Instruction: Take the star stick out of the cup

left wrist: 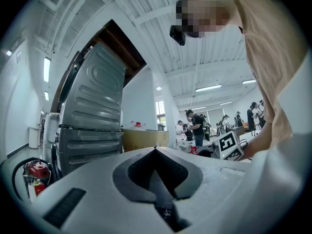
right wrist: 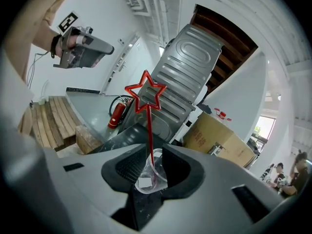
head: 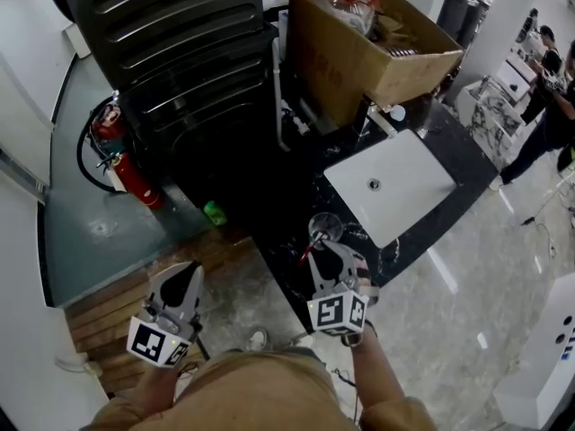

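Star stick leans in the cup pinched by the right tongs over the dark worktop, with sink at 2 o'clock, box at 12, extinguisher at 10, and closed, empty left tongs at 8.

- Star stick: rises upright out of the cup; open air all round its star head, so it is reachable from above and from either side.
- Cup: walled left and right by the jaws of the right gripper, which clasp it.
- Left gripper: jaws together, well apart from the stick, with open air between them.
- Dark counter: free surface just beyond the cup.
- White basin: low, off to the right.
- Cardboard box and grey machines: tall, closing off the far side.
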`<state>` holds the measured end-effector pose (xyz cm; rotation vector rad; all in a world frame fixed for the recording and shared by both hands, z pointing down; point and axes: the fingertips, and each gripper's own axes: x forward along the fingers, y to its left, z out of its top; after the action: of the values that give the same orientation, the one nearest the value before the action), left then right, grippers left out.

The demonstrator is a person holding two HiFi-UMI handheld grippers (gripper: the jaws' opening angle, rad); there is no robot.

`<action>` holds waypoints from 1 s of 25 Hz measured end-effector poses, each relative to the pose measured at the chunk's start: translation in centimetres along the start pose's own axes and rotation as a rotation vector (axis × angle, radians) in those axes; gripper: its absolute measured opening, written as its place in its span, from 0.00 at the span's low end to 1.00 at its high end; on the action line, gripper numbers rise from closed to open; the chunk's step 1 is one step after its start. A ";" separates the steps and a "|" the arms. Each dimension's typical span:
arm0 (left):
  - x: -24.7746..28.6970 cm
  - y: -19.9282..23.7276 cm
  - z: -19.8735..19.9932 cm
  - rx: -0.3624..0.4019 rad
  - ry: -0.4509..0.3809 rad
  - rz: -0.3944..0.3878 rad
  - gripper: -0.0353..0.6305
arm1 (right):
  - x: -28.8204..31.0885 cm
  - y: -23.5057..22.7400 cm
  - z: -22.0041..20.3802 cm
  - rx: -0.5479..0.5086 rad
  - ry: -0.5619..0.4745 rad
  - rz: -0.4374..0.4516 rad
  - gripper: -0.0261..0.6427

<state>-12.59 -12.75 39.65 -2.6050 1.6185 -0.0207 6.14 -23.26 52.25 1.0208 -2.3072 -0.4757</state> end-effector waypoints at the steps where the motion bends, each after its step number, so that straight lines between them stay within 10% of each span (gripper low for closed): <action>1: 0.0 0.1 0.0 0.000 0.000 0.002 0.05 | 0.2 0.1 -0.1 -0.003 0.002 0.002 0.18; 25: -0.3 1.0 0.4 0.014 -0.003 0.022 0.05 | 1.8 0.5 -1.0 0.037 0.038 0.017 0.06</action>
<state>-13.54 -12.90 39.20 -2.5759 1.6392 -0.0258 5.51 -24.39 53.88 1.0185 -2.2969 -0.4056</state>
